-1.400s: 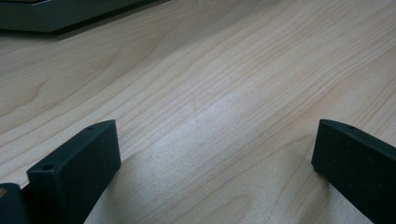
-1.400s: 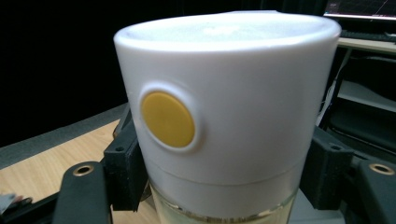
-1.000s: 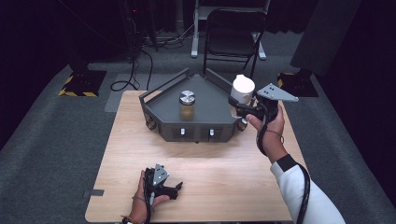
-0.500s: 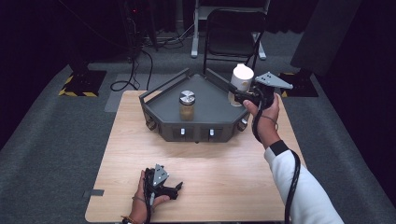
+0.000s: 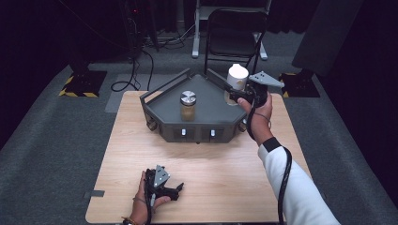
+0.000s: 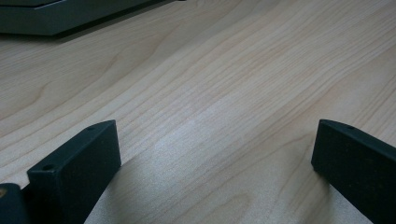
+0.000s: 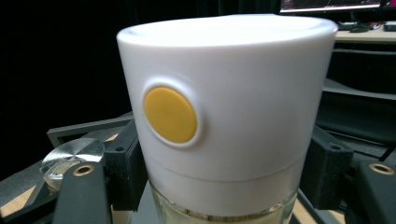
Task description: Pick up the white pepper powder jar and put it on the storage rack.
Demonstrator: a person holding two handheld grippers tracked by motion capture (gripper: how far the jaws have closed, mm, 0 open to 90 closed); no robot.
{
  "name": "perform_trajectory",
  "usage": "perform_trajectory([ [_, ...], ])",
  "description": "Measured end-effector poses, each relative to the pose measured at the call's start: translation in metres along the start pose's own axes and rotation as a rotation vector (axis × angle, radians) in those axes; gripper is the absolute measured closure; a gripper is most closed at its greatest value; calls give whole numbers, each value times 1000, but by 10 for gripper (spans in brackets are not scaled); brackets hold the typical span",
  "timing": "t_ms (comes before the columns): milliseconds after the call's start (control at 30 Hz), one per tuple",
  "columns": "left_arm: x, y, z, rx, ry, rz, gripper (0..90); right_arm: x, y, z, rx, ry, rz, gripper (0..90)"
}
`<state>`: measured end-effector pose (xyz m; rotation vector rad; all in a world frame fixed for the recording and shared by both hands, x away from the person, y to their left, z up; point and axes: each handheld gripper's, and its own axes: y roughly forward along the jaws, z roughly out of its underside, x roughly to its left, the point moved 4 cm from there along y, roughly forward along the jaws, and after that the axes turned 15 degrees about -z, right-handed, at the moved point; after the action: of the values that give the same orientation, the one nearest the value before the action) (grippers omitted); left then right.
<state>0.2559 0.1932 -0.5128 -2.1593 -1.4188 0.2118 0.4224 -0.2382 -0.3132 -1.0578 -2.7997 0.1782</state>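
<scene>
A glass jar with a tall white lid (image 5: 237, 77) and a yellow round button (image 7: 170, 114) is held over the right corner of the grey tray (image 5: 211, 110). My right gripper (image 5: 234, 93) is shut on the jar, its black pads (image 7: 125, 163) pressing both sides just under the lid. A second jar with a silver lid (image 5: 188, 105) stands upright in the middle of the tray, and shows low at the left (image 7: 70, 156) in the right gripper view. My left gripper (image 5: 176, 190) rests on the wooden table (image 5: 202, 164) near the front edge, jaws wide apart over bare wood (image 6: 215, 172).
The tray sits at the far half of the table with raised walls on its far sides. A folding chair (image 5: 233, 33) and cables stand on the floor behind the table. Bare wood lies between the tray and my left gripper.
My right gripper has carried the white-lidded jar away from the person and slightly left, over the tray's right corner. The left gripper has stayed in place.
</scene>
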Motion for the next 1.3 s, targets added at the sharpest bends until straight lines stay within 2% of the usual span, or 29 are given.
perform_trajectory([
  [767,0,0,0,-5,6,0,11,-2,14,41,28,52,11,294],
  [1300,-1,0,1,-7,6,0,10,0,19,55,65,46,23,294],
])
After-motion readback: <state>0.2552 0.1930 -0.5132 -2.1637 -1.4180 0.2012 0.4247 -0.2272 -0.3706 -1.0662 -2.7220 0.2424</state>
